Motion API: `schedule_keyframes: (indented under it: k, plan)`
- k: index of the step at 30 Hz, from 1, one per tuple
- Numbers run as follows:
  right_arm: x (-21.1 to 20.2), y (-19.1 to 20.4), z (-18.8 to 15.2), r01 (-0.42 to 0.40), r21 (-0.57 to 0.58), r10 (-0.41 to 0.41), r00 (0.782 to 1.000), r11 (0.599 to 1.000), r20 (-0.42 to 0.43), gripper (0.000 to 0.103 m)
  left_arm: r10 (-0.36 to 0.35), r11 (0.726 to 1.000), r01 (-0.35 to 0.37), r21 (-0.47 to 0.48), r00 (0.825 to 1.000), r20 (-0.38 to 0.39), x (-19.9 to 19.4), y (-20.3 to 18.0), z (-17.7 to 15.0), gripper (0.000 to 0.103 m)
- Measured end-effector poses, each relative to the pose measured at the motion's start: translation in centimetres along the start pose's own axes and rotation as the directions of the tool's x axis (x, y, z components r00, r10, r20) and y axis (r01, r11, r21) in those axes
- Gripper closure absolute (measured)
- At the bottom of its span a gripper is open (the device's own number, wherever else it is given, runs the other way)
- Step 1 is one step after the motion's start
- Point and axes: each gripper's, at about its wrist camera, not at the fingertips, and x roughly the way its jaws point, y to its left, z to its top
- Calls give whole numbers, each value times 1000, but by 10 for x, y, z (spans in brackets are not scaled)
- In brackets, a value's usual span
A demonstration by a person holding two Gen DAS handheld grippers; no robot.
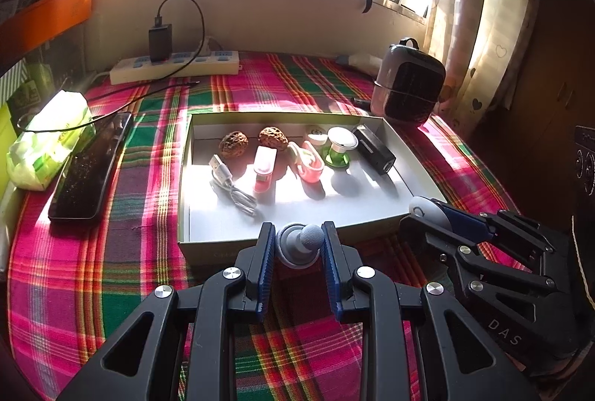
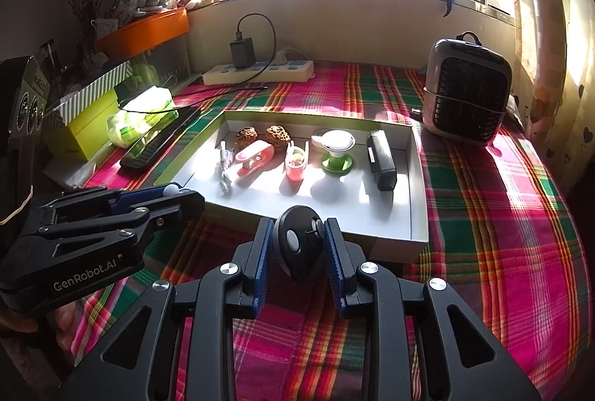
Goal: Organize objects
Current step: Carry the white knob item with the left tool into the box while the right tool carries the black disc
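Over a plaid tablecloth (image 1: 111, 252), we hold our left gripper (image 1: 298, 245) clamped on a small grey knob-shaped gadget with a textured ball tip (image 1: 299, 243), just in front of the near wall of the shallow cardboard tray (image 1: 223, 248). Our right gripper (image 2: 298, 245) pinches a round black device with a white oval button (image 2: 299, 245), also just short of the tray's near edge.

Inside the tray, in a row along the back, lie two wrinkled walnuts (image 1: 233, 144), a coiled white USB cable (image 1: 230, 189), two pink clips (image 1: 264, 170), a green-based stand with a white top (image 1: 340, 148) and a black rectangular box (image 1: 373, 149).

Beside the tray sit a dark phone (image 1: 89, 170) and a green tissue pack (image 1: 48, 141) to the left, a small heater (image 2: 468, 96) at the far right, and a power strip (image 1: 174, 66) by the wall.
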Motion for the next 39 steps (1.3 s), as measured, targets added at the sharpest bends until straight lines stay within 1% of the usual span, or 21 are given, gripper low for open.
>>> schedule_keyframes:
  k: [8, 15, 21, 29, 33, 39]
  plan:
    - [11, -8, 16, 15, -7, -15, 1000, 1000, 9, 74, -1, 1000, 1, 9, 1000, 8, 11, 0, 14, 80]
    - [29, -17, 27, 24, -5, -24, 1000, 1000, -10, 74, 1, 1000, -1, 23, 1000, 2, 26, 0, 28, 80]
    - [46, -26, 32, 30, -8, -31, 999, 1000, -38, 74, 8, 1000, -7, 28, 1000, -18, 44, 1, 35, 80]
    - [61, -32, 36, 38, -26, -39, 998, 999, -59, 74, 15, 999, -13, 38, 999, -39, 62, 0, 41, 80]
    - [66, -33, 37, 41, -32, -43, 997, 999, -69, 74, 38, 997, -37, 61, 999, -27, 66, -4, 42, 80]
    - [71, -36, 37, 47, -30, -49, 996, 998, -76, 74, 38, 998, -36, 61, 999, -38, 72, -3, 44, 80]
